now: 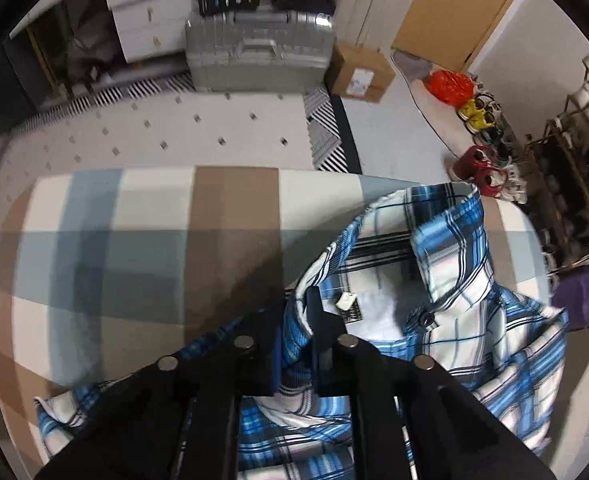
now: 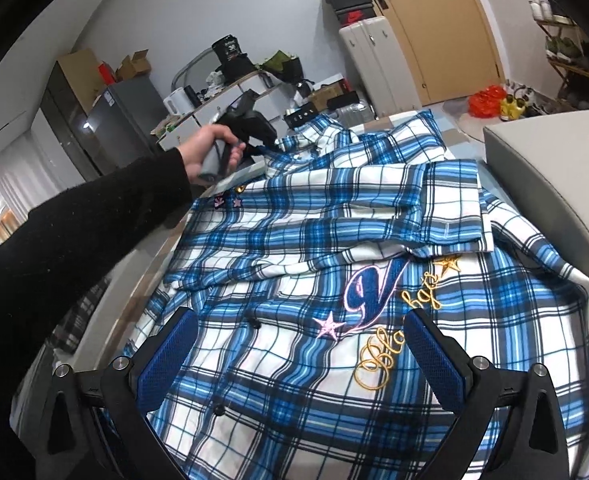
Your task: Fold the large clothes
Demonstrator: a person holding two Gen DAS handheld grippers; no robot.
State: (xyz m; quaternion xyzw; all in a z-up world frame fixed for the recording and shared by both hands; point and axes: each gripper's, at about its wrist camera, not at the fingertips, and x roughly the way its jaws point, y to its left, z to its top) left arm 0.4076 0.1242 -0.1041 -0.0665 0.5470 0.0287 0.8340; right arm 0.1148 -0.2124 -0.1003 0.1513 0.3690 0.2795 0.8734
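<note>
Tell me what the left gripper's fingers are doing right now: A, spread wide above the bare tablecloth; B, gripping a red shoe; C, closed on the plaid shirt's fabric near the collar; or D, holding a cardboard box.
C: in the left wrist view the left gripper has its fingers pinched together on blue plaid shirt fabric beside the collar label.

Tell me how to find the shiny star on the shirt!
Start at the big blue and white plaid shirt spread over the table. Find the large blue embroidered letter V on it, then look up and right, past the gold cursive writing. The gold embroidered star sits there; the other star near the V is pink.
</note>
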